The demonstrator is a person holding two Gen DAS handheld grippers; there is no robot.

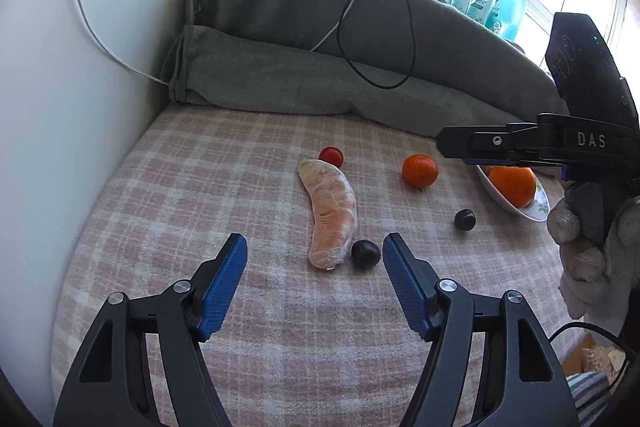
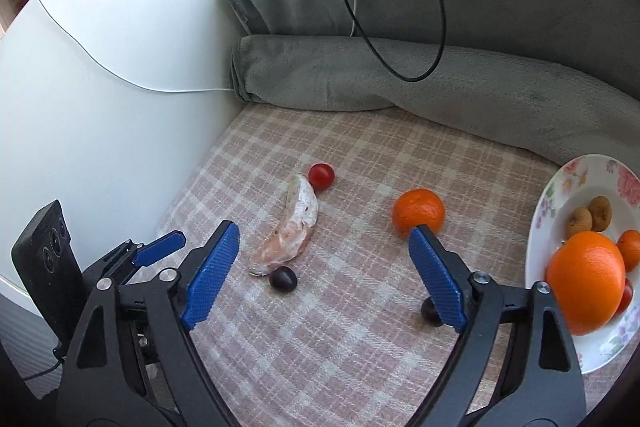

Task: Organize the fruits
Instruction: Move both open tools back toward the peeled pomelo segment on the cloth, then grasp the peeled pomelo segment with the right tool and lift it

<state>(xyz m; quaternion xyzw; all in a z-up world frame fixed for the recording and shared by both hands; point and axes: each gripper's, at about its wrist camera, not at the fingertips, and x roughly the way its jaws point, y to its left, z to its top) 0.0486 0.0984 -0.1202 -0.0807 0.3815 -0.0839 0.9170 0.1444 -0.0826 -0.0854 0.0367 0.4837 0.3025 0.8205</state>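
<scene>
In the left wrist view the left gripper (image 1: 315, 247) fills the bottom of the frame, its blue-padded jaws standing well apart with nothing between the pads. Just above the gap, at the centre of the frame, lies a peeled citrus segment (image 1: 330, 213) on the checked blanket (image 1: 160, 219), with a dark grape (image 1: 365, 254) touching or almost touching its lower end, close to the right pad. A cherry tomato (image 1: 331, 156) sits at the segment's upper end. Right of centre are a mandarin (image 1: 419, 171) and, lower, a second dark grape (image 1: 465, 219). At the right edge the right gripper reaches in from a gloved hand (image 1: 592, 247), above a flowered plate (image 1: 532, 211) that holds a big orange (image 1: 513, 183).

In the right wrist view the right gripper (image 2: 325, 234) is also open wide and empty. The segment and the first grape lie just inside its left pad, in the middle of the frame. The mandarin sits just above the tip of the right pad, and the second grape shows half hidden behind that pad lower down. The plate is at the right edge.
</scene>
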